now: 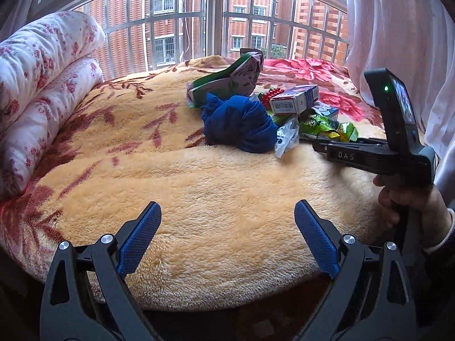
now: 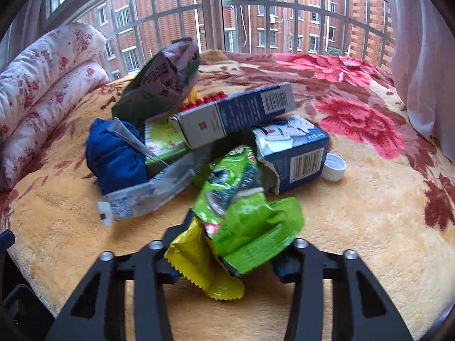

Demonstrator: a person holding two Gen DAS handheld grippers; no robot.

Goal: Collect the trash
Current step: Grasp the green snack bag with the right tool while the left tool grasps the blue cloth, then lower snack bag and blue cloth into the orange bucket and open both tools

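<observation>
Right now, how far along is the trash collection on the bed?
Done: nothing visibly collected; no bin or bag in view. In hand: the right tongs are shut on the green snack wrapper, at the near edge of the pile. The left tongs are open and empty over the blanket. Left: grey carton, blue carton, white cap, clear wrapper, green bag.

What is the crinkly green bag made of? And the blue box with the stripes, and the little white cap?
The green snack bag looks like thin shiny plastic film: it crumples, glints, and has a zigzag sealed edge. The blue box seems to be printed cardboard, since its torn end shows a dull grey inside and stiff folds. The white cap looks like hard, smooth plastic with a ribbed side.
</observation>
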